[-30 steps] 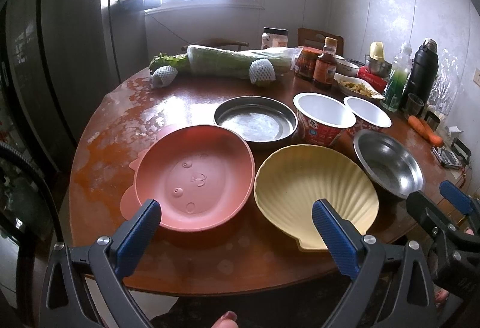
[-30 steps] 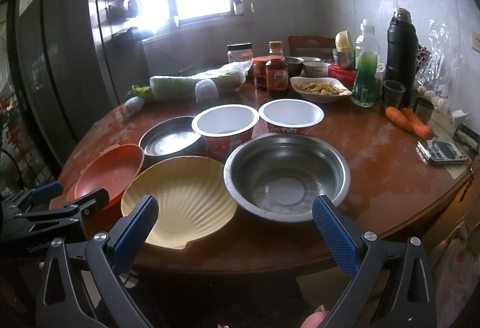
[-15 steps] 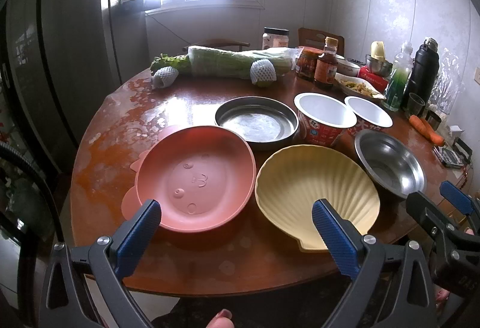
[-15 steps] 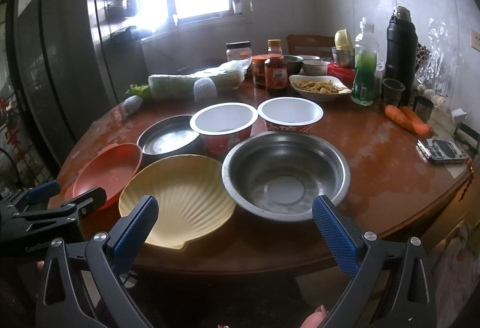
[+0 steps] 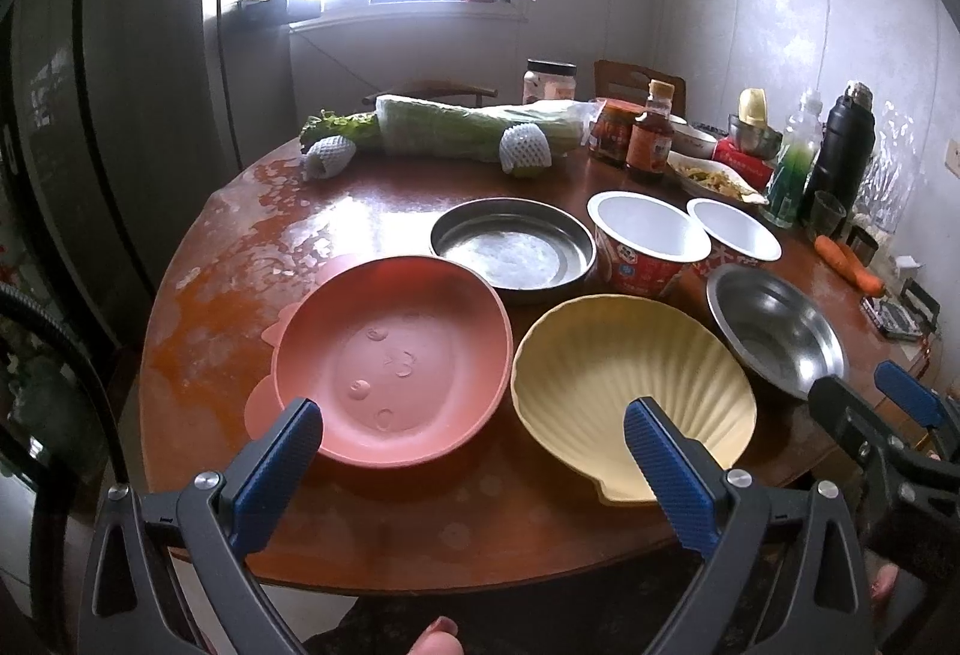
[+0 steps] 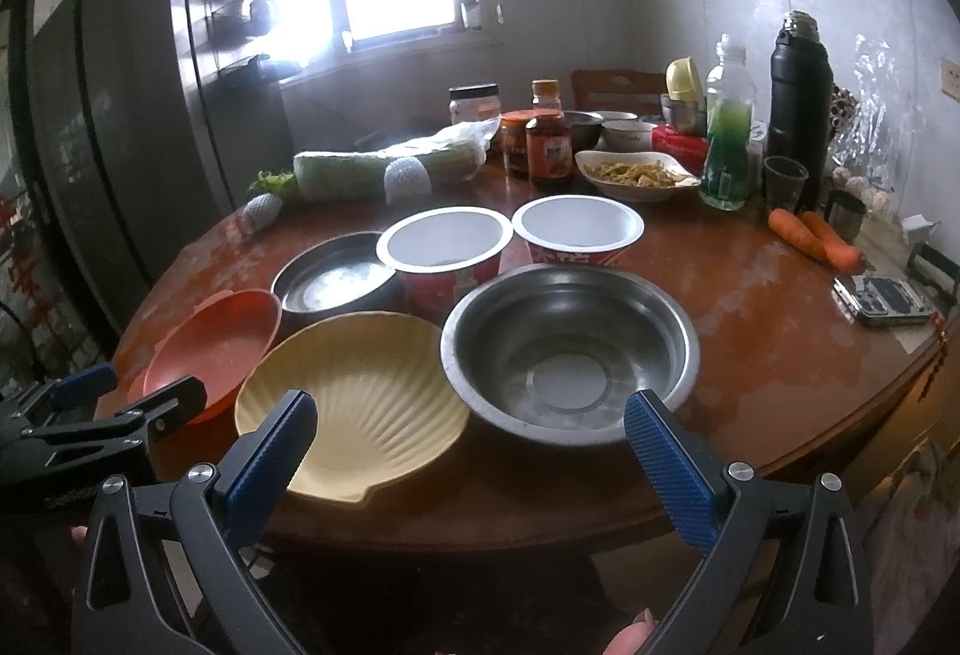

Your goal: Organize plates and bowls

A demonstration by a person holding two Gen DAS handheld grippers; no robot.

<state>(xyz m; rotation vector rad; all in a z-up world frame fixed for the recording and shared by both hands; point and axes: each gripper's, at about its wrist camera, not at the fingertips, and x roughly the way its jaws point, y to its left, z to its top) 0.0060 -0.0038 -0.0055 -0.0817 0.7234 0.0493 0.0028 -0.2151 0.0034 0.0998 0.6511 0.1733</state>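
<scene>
On the round wooden table (image 5: 252, 247) a pink plate (image 5: 390, 361) lies near the front edge, with a yellow shell-shaped plate (image 5: 624, 379) to its right. Behind them sit a flat steel pan (image 5: 513, 250), two white paper bowls (image 5: 648, 235) (image 5: 732, 235) and a steel bowl (image 5: 774, 331). My left gripper (image 5: 474, 445) hovers open over the table's front edge, between the pink and yellow plates, holding nothing. My right gripper (image 6: 468, 433) is open and empty too, in front of the yellow plate (image 6: 354, 409) and steel bowl (image 6: 570, 349).
At the back lie a wrapped cabbage (image 5: 474, 130), sauce jars and a bottle (image 5: 651, 142), a dish of food (image 6: 636, 172), a green bottle (image 6: 726, 139), a black flask (image 6: 801, 97), carrots (image 6: 816, 241) and a small scale (image 6: 888, 298). A dark fridge (image 5: 90, 115) stands left.
Both grippers have drifted slightly; the dishes appear a little shifted in view. Nothing on the table has moved and neither gripper has closed.
</scene>
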